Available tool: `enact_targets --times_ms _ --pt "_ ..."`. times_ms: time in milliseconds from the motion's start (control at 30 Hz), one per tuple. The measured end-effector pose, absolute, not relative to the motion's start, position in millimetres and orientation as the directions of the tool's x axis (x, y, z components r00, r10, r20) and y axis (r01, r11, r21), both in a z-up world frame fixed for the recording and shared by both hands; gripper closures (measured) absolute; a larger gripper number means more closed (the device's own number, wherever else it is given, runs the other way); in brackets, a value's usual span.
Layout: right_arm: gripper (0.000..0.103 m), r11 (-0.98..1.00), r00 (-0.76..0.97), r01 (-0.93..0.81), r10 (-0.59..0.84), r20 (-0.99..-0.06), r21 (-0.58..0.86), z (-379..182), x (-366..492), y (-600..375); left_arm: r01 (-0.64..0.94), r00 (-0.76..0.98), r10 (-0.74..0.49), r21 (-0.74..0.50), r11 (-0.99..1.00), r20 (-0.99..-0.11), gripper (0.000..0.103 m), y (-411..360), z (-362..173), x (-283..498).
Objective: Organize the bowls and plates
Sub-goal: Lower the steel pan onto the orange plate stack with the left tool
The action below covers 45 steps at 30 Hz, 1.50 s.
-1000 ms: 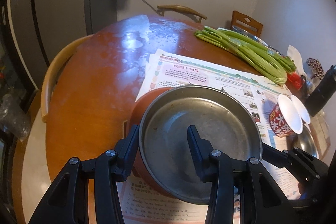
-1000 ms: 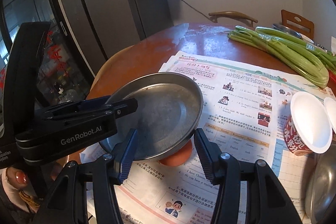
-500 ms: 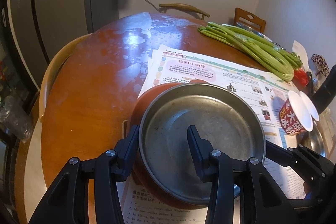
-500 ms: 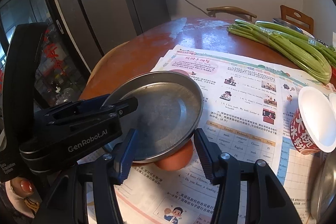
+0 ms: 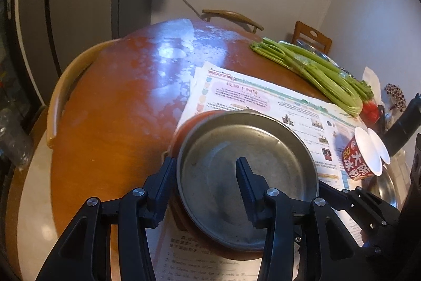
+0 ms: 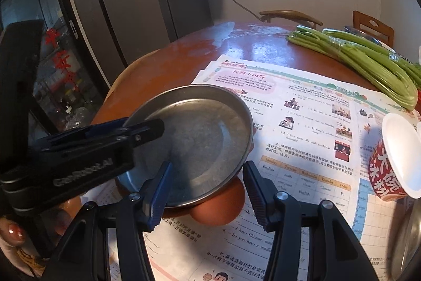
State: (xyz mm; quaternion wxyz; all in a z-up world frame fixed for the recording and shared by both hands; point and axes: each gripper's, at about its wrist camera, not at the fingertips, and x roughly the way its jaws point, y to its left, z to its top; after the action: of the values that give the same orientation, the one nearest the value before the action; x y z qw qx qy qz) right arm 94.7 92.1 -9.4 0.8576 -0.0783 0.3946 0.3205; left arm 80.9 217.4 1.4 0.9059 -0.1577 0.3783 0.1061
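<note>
While your left gripper [image 5: 205, 173] is straddling the near-left rim of the metal plate [image 5: 247, 175], its fingers [image 5: 163, 188] are standing one outside the rim and one over the plate's inside, with a visible gap on each side, so I cannot tell whether they are actually pinching the metal. That plate is sitting on top of an orange bowl [image 6: 218, 207], whose rounded side is showing beneath the plate's near edge in the right wrist view and whose rim is peeking out along the plate's left side in the left wrist view. Both are resting on printed worksheets [image 6: 302, 107] spread over the round wooden table [image 5: 118, 102]. Your right gripper [image 6: 208, 191] is hovering just in front of the stack with its fingers spread wide and gripping nothing; the bowl's bulge is lying between them. In the right wrist view the left gripper's black body is reaching in from the left, its tip lying over the plate's rim. A red instant-noodle cup [image 6: 389, 162] is lying tilted to the right, beside the rim of another metal dish [image 6: 407, 236]. Celery stalks [image 5: 310, 70] are lying across the far right of the table.
</note>
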Motion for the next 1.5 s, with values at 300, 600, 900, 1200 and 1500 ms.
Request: enact_targets --times_ms 300,600,900,1200,1500 --pt "0.048 0.782 0.484 -0.613 0.486 -0.728 0.115 -9 94 93 -0.324 0.700 0.071 -0.227 0.918 -0.711 0.054 225 3 71" --pt "0.048 0.774 0.481 -0.612 0.527 -0.700 0.162 -1 93 85 -0.385 0.665 0.088 -0.240 0.891 -0.742 0.044 241 -5 69" --pt "0.047 0.798 0.489 -0.556 0.542 -0.684 0.235 8 103 56 -0.345 0.628 0.031 -0.242 0.907 -0.777 0.043 227 -15 86" --pt "0.047 0.779 0.435 -0.567 0.558 -0.707 0.266 -3 101 56 -0.335 0.618 0.048 -0.207 0.919 -0.784 0.043 220 -16 92" --pt "0.047 0.773 0.410 -0.573 0.559 -0.721 0.273 -10 106 57 -0.314 0.615 0.037 -0.202 0.928 -0.788 0.043 210 -16 100"
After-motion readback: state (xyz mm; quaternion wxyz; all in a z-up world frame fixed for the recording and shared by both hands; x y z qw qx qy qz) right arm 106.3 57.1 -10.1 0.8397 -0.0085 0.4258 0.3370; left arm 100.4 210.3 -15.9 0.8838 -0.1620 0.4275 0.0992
